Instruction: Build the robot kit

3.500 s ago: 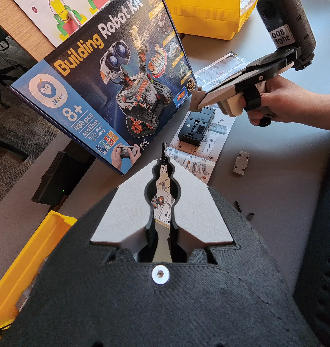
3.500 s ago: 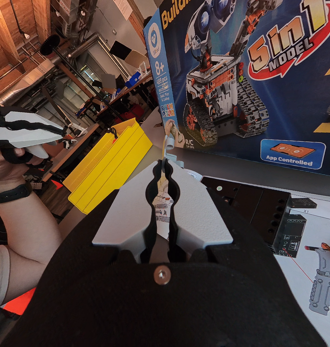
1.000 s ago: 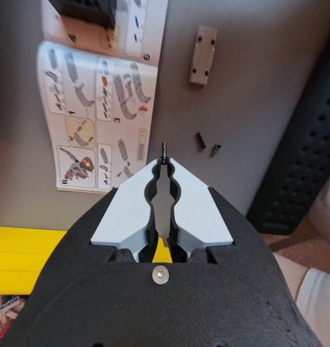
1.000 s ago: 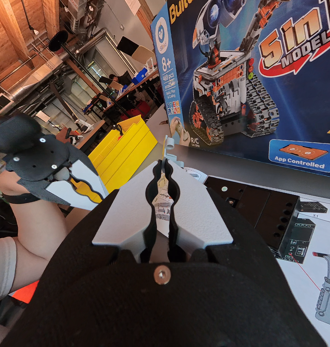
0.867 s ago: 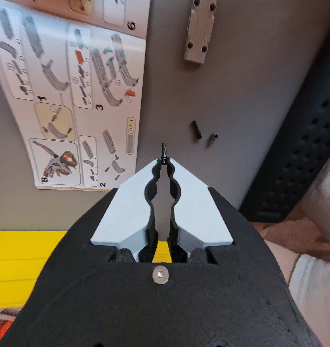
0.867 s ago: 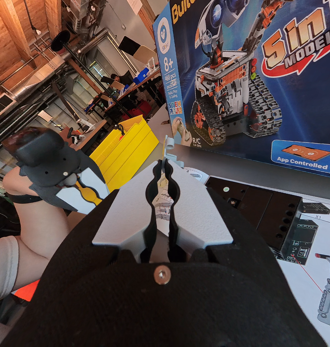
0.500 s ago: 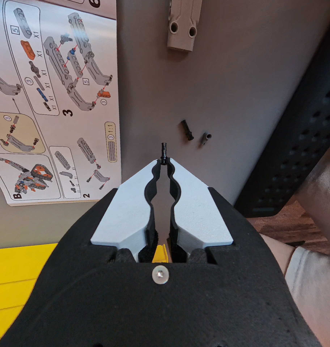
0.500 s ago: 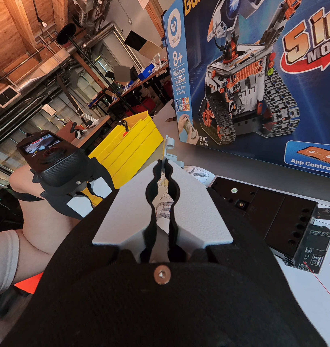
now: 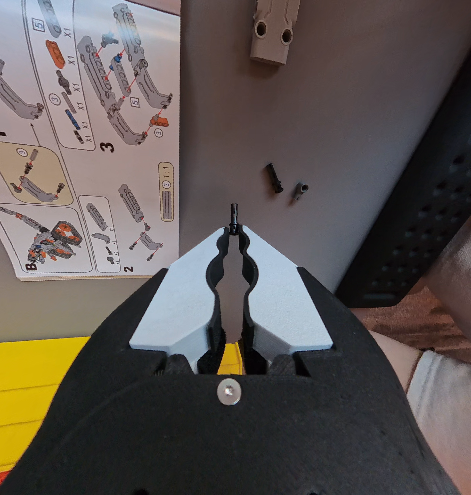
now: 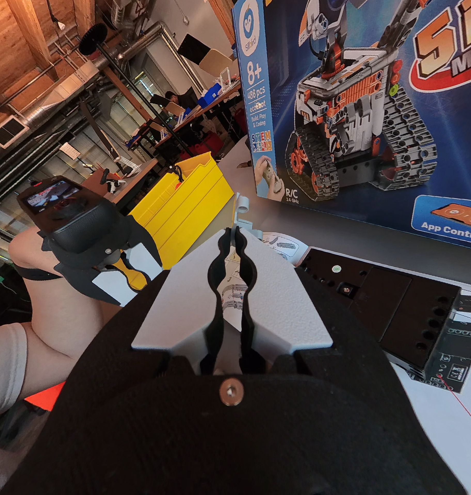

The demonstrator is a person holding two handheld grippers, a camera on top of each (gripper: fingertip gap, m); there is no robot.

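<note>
My left gripper (image 9: pixel 234 232) is shut on a small black pin (image 9: pixel 234 217) that sticks out past its tips, held low over the grey table (image 9: pixel 336 128). A second black pin (image 9: pixel 274 178) and a small grey connector (image 9: pixel 301 189) lie on the table just right of it. A tan beam piece (image 9: pixel 273 34) lies farther ahead. My right gripper (image 10: pixel 233 231) is shut on a light grey angled piece (image 10: pixel 242 211) with a round end. It hovers over the instruction booklet (image 10: pixel 280 246) beside a black battery box (image 10: pixel 384 302). The left gripper also shows in the right wrist view (image 10: pixel 132 267).
The open instruction booklet (image 9: pixel 81 134) lies left of the left gripper. A yellow bin (image 10: pixel 186 195) stands at the table's left; its edge shows in the left wrist view (image 9: pixel 22 375). A large blue kit box (image 10: pixel 363 107) stands behind. A black perforated chair part (image 9: pixel 422 209) is at the right. There is about 20 centimetres between the tips of the two grippers. The small grey connector (image 9: pixel 301 189) is about 7 centimetres from my left fingertips and 20 centimetres from my right.
My left gripper has tipped down and moved nearer to the table and the loose pins, still holding the black pin. My right gripper has shifted slightly, keeping its grey piece.
</note>
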